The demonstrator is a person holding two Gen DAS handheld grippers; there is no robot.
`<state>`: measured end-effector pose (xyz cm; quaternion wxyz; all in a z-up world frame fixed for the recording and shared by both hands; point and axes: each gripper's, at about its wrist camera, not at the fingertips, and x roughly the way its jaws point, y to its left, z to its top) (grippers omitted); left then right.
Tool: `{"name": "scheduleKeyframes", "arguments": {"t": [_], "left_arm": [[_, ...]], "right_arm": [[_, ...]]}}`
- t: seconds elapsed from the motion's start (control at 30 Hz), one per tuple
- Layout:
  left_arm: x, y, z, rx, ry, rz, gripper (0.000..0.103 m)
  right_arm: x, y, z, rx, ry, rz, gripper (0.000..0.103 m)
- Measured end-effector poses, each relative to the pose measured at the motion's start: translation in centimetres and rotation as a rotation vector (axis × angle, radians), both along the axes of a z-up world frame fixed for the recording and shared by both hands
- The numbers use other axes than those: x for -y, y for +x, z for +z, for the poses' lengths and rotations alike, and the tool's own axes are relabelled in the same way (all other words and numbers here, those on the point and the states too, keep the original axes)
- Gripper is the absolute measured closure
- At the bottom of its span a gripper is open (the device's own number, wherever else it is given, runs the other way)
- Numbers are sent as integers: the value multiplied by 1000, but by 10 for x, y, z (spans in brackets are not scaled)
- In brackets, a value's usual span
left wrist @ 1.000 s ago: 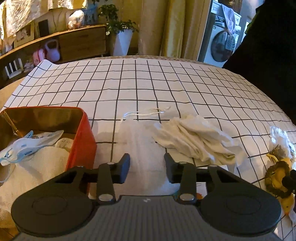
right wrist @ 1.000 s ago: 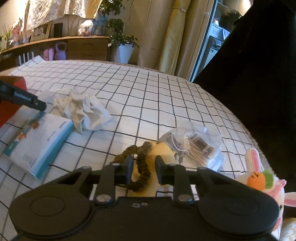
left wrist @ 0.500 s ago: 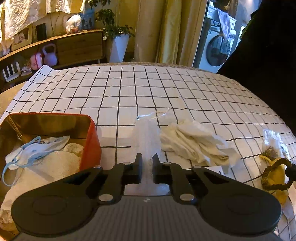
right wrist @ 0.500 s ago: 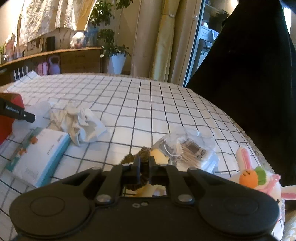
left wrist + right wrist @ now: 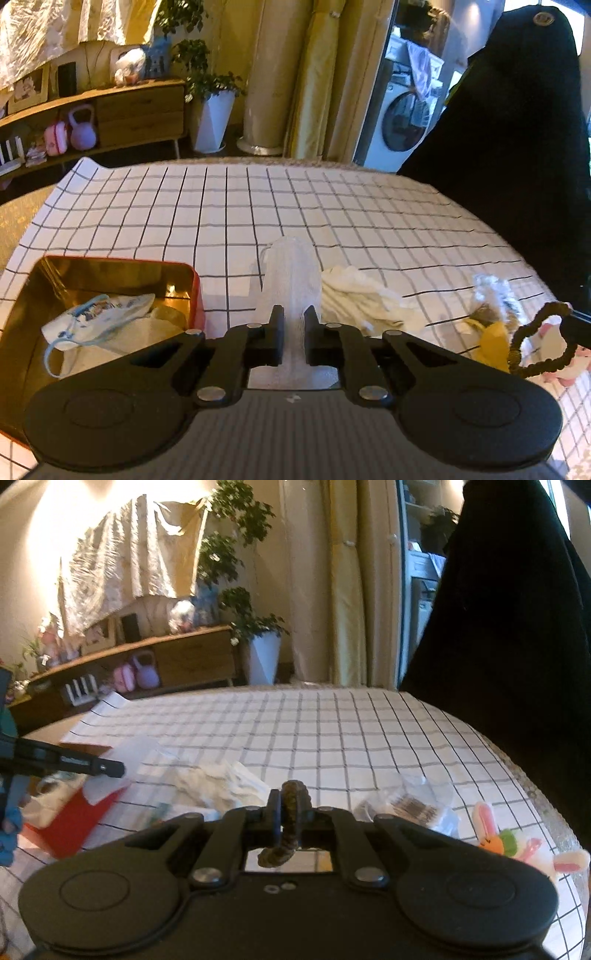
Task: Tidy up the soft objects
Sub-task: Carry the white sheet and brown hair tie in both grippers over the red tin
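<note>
The left gripper (image 5: pixel 293 325) is clamped on a sheer white drawstring pouch (image 5: pixel 291 273). The pouch sticks out forward from between the fingers and stands above the checked tablecloth (image 5: pixel 295 199), with its drawstring end farthest from the gripper. Just left of it sits a red tin (image 5: pixel 197 295) with a gold inside, holding a face mask (image 5: pixel 99 317) and a white knitted cloth (image 5: pixel 129 332). Just right of the pouch a crumpled white cloth (image 5: pixel 354 295) lies on the tablecloth.

The right gripper (image 5: pixel 291 808) is closed on a brown scrunchie (image 5: pixel 291 801). The loop is pinched between the fingers, one part rising above the fingertips and the other curling down behind them. From the left wrist camera the same scrunchie hangs in the air at the right edge, above a yellow soft toy (image 5: pixel 487 339). Beyond the right gripper a clear bag of cotton swabs (image 5: pixel 406 805) and a plush rabbit with a carrot (image 5: pixel 498 842) lie on the tablecloth to its right.
</note>
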<state>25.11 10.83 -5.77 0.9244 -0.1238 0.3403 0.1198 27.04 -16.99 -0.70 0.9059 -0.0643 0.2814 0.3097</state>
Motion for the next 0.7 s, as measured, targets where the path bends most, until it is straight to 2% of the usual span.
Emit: {"name": "scheduleKeyframes", "arguments": {"t": [0.3,0.5,0.7], "left_arm": [[-11,-36,30,32,-26,-34,93],[-27,-64,48,54,-11,-36,93],[-48,-90,66,63,26,-36,93]], "right_arm": [[-20,-34,41,63,48,97,97],[-44,-48,62,75,72,167,97],[-77,-65,69,75,67,234,97]]}}
